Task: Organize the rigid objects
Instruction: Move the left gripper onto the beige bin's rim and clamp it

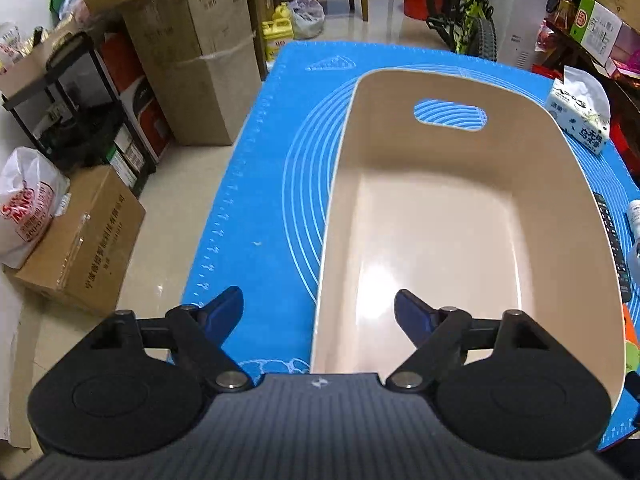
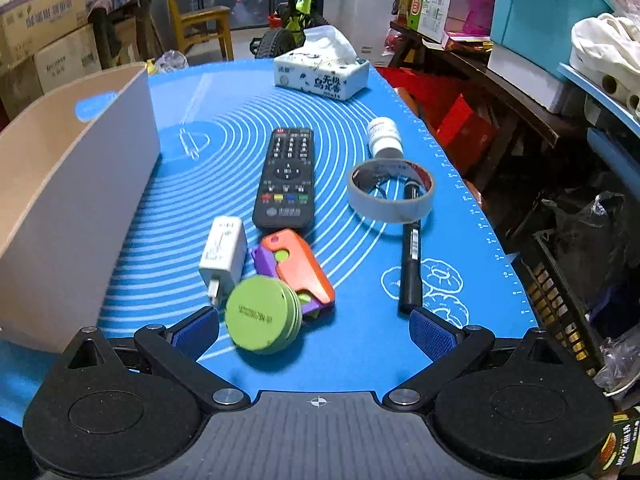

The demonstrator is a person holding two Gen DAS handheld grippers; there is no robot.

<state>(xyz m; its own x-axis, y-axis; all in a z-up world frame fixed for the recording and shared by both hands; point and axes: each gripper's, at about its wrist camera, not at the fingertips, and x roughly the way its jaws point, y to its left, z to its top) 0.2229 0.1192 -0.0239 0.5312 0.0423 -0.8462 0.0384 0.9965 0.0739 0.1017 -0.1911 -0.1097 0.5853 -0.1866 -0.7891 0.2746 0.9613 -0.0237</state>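
Note:
An empty beige bin (image 1: 552,200) with a handle slot stands on the blue mat (image 1: 260,184); it also shows at the left of the right wrist view (image 2: 92,184). My left gripper (image 1: 319,312) is open and empty over the bin's near left rim. My right gripper (image 2: 314,330) is open and empty, just in front of a green round case (image 2: 262,314). Beyond it lie a white charger (image 2: 223,250), an orange and purple folding tool (image 2: 300,262), a black remote (image 2: 287,176), a grey tape roll (image 2: 390,192), a black marker (image 2: 412,264) and a small white bottle (image 2: 384,136).
A tissue box (image 2: 322,70) sits at the mat's far end, also in the left wrist view (image 1: 580,120). Cardboard boxes (image 1: 192,60) and a black rack (image 1: 80,100) stand on the floor to the left. Cluttered shelves (image 2: 540,80) and a black crate (image 2: 560,280) line the right edge.

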